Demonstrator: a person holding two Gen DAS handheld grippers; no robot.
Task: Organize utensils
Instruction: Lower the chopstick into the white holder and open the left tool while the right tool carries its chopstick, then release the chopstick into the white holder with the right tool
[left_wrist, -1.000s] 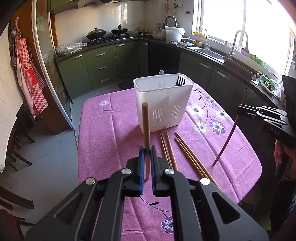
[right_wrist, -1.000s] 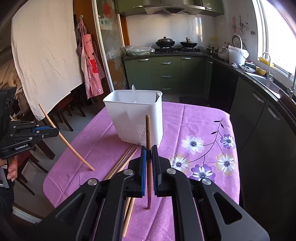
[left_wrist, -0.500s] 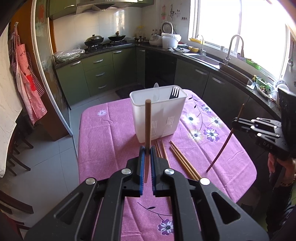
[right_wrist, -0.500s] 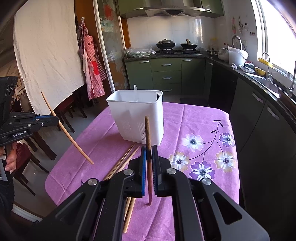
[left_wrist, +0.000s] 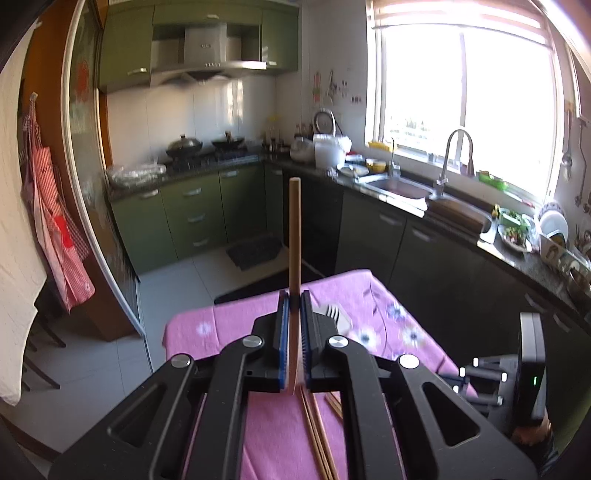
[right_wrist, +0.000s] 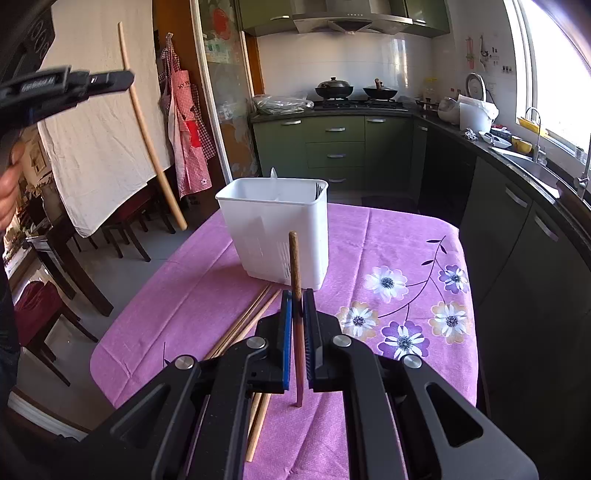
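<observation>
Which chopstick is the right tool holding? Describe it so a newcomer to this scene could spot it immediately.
Start at the table with the pink floral tablecloth and find the white utensil caddy on it. Just in front of it, the right tool is shut on one chopstick. It is darker brown and stands nearly upright, unlike the paler chopsticks lying flat beside it.

Left gripper (left_wrist: 294, 334) clamping light chopstick (left_wrist: 294, 236) between blue pads (left_wrist: 282, 339), jaws nearly closed, stick standing upright out of grip. In right wrist view, left gripper (right_wrist: 127, 79) hanging high at left, pointing right, chopstick slanting down below it. Person's hand (right_wrist: 9, 184) gripping its handle at left edge. Right gripper (right_wrist: 297, 332) pinching dark chopstick (right_wrist: 295, 280) same way, jaws nearly closed, aiming down and forward. In left wrist view, right gripper's body showing low right.
</observation>
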